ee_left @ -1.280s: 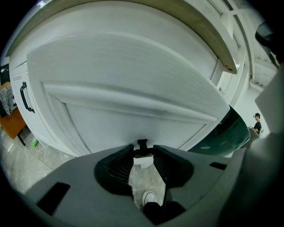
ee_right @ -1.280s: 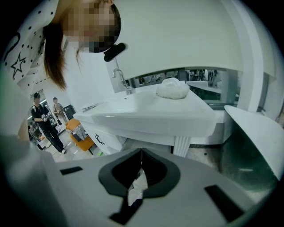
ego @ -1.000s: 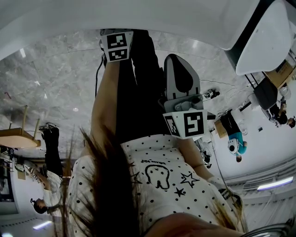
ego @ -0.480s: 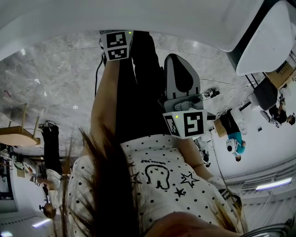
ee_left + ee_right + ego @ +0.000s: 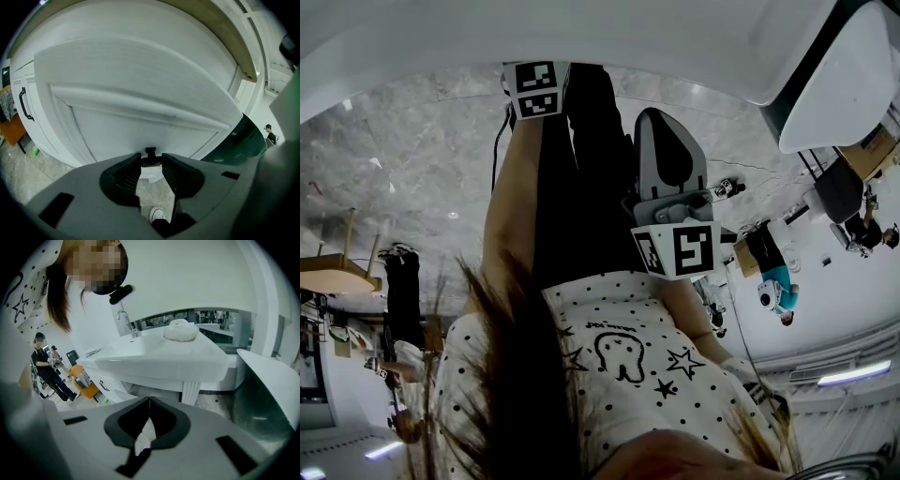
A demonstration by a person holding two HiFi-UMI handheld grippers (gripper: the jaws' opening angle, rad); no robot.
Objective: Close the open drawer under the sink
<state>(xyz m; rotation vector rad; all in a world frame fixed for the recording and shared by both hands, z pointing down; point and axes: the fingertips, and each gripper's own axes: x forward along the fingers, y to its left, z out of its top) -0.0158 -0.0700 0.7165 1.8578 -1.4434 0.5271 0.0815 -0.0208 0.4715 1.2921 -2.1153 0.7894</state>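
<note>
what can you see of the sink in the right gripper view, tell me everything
The sink is a white, glossy, ceramic-looking basin with a thick squared front edge; its bowl cannot be made out. A curved metal faucet rises at its back left, and a white crumpled lump rests on its top further right. A white fluted post meets its underside, and a white cabinet front with a dark handle stands lower left. Nothing else is seen touching it.

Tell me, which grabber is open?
The left gripper: its jaws stand apart, with floor showing between them. The right gripper has its jaw tips touching.
</note>
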